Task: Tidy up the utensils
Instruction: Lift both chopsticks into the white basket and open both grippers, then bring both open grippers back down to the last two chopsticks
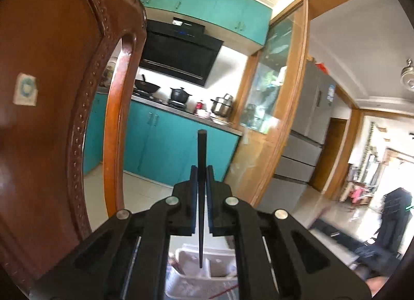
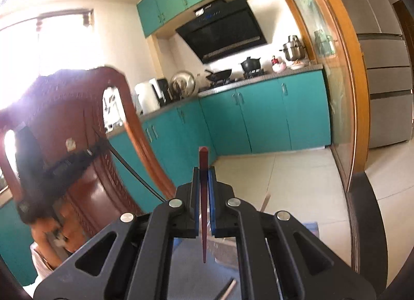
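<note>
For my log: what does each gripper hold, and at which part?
Left gripper: a black chopstick, clamped near its thick end. Right gripper: a red chopstick, also clamped near its thick end.

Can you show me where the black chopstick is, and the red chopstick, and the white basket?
black chopstick [image 1: 201, 150], left wrist view, on its thick upper end above the tool.
red chopstick [image 2: 203, 160], right wrist view, on its thick upper end.
white basket [image 1: 220, 261], left wrist view, on its wall below the tool.
</note>
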Motion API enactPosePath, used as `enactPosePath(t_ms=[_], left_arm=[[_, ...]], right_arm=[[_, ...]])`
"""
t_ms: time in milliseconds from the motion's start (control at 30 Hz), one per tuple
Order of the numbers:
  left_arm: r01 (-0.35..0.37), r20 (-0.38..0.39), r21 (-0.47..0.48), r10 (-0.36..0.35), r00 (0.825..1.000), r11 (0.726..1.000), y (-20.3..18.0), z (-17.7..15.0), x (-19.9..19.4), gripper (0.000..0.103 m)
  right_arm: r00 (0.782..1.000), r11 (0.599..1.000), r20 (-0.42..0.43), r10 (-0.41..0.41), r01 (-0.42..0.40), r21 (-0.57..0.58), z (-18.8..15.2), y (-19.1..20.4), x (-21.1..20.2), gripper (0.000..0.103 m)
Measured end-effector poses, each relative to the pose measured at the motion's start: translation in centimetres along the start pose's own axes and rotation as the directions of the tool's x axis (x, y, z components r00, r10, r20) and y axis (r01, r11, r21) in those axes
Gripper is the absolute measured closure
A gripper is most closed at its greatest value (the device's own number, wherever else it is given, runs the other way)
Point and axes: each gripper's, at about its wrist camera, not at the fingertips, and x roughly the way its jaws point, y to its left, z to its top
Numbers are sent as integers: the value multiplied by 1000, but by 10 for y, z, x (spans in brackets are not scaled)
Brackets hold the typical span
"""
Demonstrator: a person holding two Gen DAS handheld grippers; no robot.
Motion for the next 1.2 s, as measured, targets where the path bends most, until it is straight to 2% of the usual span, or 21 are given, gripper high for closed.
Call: enactPosePath(t_ms=[100, 233, 367, 433, 467, 533, 733, 900, 933, 1000, 1033, 1067, 1133, 1200], left_arm=[[-48, -45, 30, 50, 998, 998, -1, -18, 26, 96], [-67, -164, 87, 80, 983, 994, -7, -49, 66, 96], [-58, -211, 132, 85, 974, 990, -18, -69, 74, 96], [-61, -206, 152, 92, 974, 987, -21, -74, 73, 93], [-61, -197, 163, 93, 976, 985, -23, -77, 71, 87], [-46, -181, 177, 78, 980, 983, -27, -81, 64, 81], [-19, -147, 190, 48, 988, 982, -26, -100, 31, 81], [-22, -171, 184, 54, 984, 983, -13, -121, 16, 81], [-26, -195, 184, 62, 979, 983, -9, -127, 16, 81], [-32, -236, 183, 75, 969, 983, -3, -136, 18, 79], [-32, -283, 186, 85, 955, 982, 1, -145, 22, 78], [-30, -311, 187, 89, 946, 982, 2, -150, 25, 78], [-10, -426, 183, 89, 900, 983, 8, -169, 36, 78], [-7, -507, 163, 90, 857, 987, 14, -184, 44, 78]], right_arm=[[998, 1000, 64, -20, 19, 22, 9, -5, -5, 96], [986, 996, 141, -89, 84, 41, 9, -8, -10, 96], [973, 991, 188, -133, 127, 40, 3, -13, -6, 96], [970, 987, 183, -162, 161, 22, -3, -14, 4, 96], [968, 985, 179, -174, 174, 14, -6, -15, 10, 96], [970, 983, 162, -181, 185, -13, -13, -12, 24, 96], [975, 975, 101, -200, 208, -78, -39, -7, 50, 96], [978, 973, 44, -206, 209, -93, -53, -9, 57, 96], [977, 972, 37, -211, 213, -100, -56, -10, 57, 94], [974, 968, 43, -223, 226, -108, -61, -10, 51, 76], [973, 968, 61, -222, 228, -109, -62, -10, 44, 70], [971, 969, 103, -217, 227, -99, -63, -10, 33, 70], [963, 975, 192, -187, 206, -81, -62, -7, 9, 69], [957, 984, 259, -128, 156, -90, -66, -1, -17, 69]])
